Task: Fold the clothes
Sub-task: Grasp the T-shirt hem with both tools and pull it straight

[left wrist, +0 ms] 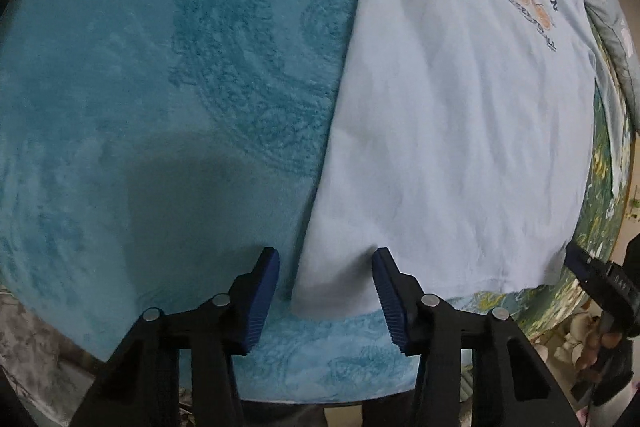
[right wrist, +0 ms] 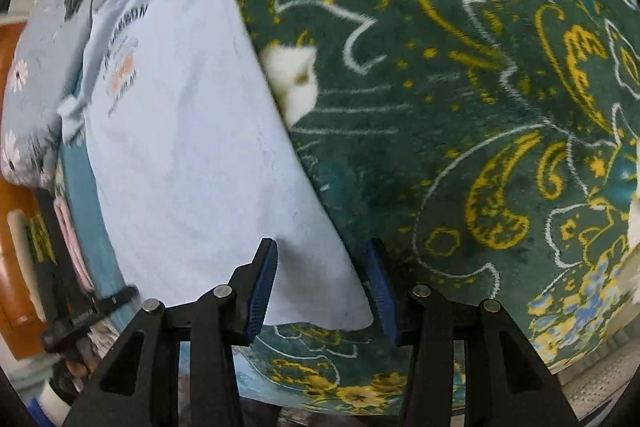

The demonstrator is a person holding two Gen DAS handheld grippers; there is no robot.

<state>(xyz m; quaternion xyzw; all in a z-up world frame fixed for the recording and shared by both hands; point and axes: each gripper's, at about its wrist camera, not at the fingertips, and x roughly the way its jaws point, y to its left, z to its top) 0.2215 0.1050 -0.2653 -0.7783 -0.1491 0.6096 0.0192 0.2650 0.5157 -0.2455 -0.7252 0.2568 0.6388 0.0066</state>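
A pale blue T-shirt [left wrist: 448, 131] lies spread flat on a bed, its printed chest, lettered in dark blue with two small orange discs below, toward the far end and its hem at the near edge. Beneath it two covers meet: a teal plush blanket [left wrist: 140, 67] with a darker embossed swirl on the left half, and a dark green blanket [right wrist: 460, 115] patterned with yellow paisley, white outlines and cream flowers on the right half. The shirt straddles the line where they join.

The left tongs [left wrist: 326, 287] point steeply down at the shirt's near left corner. Their blue ribbed pads stand apart, one on the teal blanket just outside the shirt's side edge, the other over the cloth, so the hem corner sits between them unpressed. The right tongs [right wrist: 322, 283] do the same at the near right corner: pads apart, left pad over the shirt, right pad over the green blanket, the corner between them and not pinched. In the left wrist view the right tongs show at the right rim, with fingers of the hand holding them.

At the far end of the bed lies a grey-blue pillow [right wrist: 36, 75] printed with white daisies. Orange-brown wood [right wrist: 12, 235] shows at the left rim of the right wrist view, beyond the bed's side.
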